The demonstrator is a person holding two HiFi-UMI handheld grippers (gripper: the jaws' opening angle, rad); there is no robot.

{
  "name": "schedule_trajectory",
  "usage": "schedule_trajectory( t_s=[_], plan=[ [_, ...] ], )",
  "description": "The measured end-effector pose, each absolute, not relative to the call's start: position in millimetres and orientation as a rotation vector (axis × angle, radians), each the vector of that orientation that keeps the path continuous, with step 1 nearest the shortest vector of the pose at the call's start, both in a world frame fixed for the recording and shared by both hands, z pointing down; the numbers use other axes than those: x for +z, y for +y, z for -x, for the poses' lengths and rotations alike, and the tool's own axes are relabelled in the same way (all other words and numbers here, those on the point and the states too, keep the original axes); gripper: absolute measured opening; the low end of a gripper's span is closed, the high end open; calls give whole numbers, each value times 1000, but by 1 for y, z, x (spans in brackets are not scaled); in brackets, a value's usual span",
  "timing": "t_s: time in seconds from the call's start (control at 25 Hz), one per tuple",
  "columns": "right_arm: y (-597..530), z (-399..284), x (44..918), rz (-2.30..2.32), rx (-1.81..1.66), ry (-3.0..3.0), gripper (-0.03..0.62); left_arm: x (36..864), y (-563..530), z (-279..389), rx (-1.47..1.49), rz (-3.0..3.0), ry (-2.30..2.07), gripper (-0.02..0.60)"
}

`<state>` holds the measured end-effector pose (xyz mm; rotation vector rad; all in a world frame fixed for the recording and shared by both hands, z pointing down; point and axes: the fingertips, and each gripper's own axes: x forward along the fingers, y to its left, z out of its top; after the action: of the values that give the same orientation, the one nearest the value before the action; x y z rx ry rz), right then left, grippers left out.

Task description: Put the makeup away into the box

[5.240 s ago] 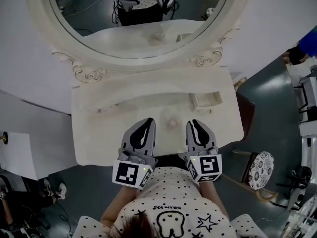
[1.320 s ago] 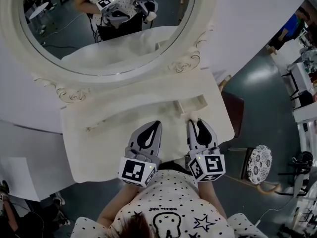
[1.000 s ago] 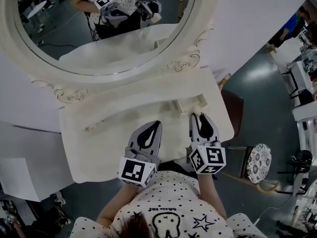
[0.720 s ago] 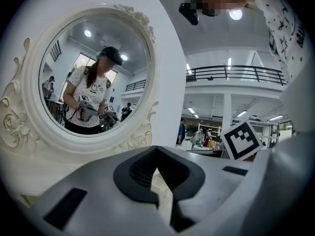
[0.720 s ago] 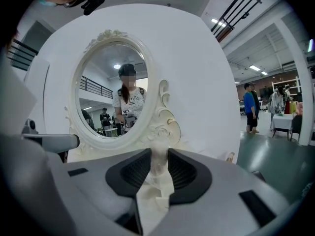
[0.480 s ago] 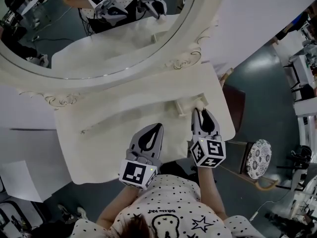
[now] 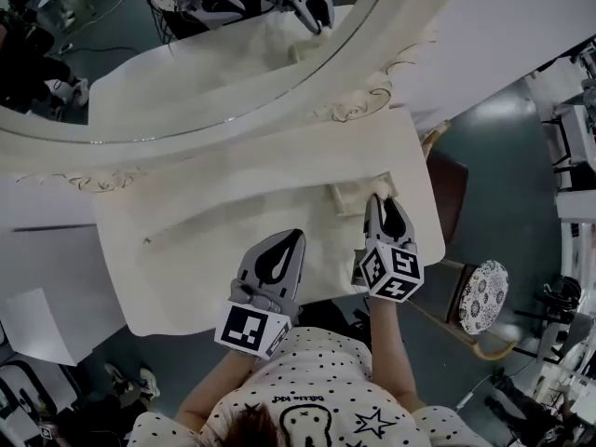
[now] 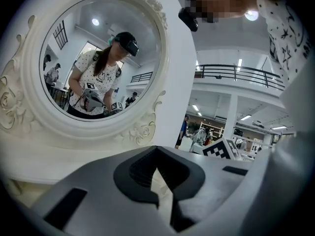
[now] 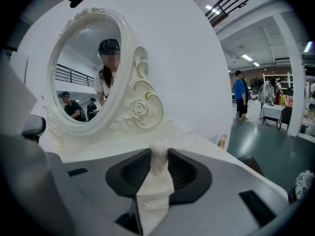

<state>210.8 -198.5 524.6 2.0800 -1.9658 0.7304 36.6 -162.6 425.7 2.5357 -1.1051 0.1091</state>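
Makeup piece [image 9: 158,160], small, pale and translucent, stands upright between the jaws of the right gripper [image 7: 380,203], which are clenched on it from both sides. In the head view this gripper sits right of centre, its tips at the near right end of the small open box [image 7: 337,198] on the cream dressing table [image 7: 205,212]. Whether the piece touches the box cannot be told. The left gripper [image 7: 296,238] hangs over the table's near edge, lower centre of the frame, well apart from the box, its jaws closed together with nothing in them. An oval mirror [image 7: 140,54] fills the upper left.
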Motion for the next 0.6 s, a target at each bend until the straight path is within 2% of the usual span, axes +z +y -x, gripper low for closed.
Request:
schedule_trajectory(
  t_s=[0.6],
  plan=[
    [-210,-214,562,-2061,861,-1883,114,421,-180,-43,93,-2518,-1119,-5]
  ],
)
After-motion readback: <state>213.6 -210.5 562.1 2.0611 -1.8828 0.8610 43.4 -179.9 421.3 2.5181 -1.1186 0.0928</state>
